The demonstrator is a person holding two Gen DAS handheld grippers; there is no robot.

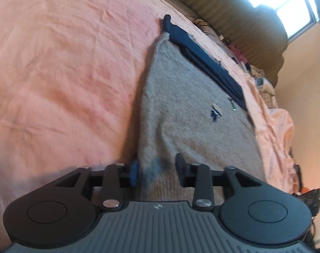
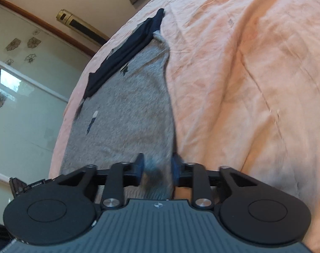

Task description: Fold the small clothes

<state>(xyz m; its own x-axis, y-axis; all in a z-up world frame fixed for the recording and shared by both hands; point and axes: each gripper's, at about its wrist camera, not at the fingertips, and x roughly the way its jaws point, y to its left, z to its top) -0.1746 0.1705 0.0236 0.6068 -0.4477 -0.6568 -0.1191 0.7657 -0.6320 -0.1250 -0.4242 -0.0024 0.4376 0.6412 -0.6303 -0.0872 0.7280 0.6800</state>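
A small grey fuzzy sweater (image 1: 193, 113) with a dark navy band (image 1: 204, 57) along its far edge lies on a pink bedsheet (image 1: 60, 80). My left gripper (image 1: 157, 170) is shut on the near corner of the sweater; grey cloth sits between its fingers. In the right wrist view the same sweater (image 2: 128, 105) and its navy band (image 2: 126, 52) stretch away from me. My right gripper (image 2: 157, 166) is shut on the other near corner, cloth pinched between the blue pads. A small navy motif (image 1: 214, 113) shows on the sweater.
The pink sheet (image 2: 254, 73) covers the bed on both sides of the sweater. A padded headboard (image 1: 244, 27) and a bright window (image 1: 286, 2) lie beyond. Clutter sits along the bed's far edge (image 1: 263, 82). A glass sliding door (image 2: 23, 84) stands to the left.
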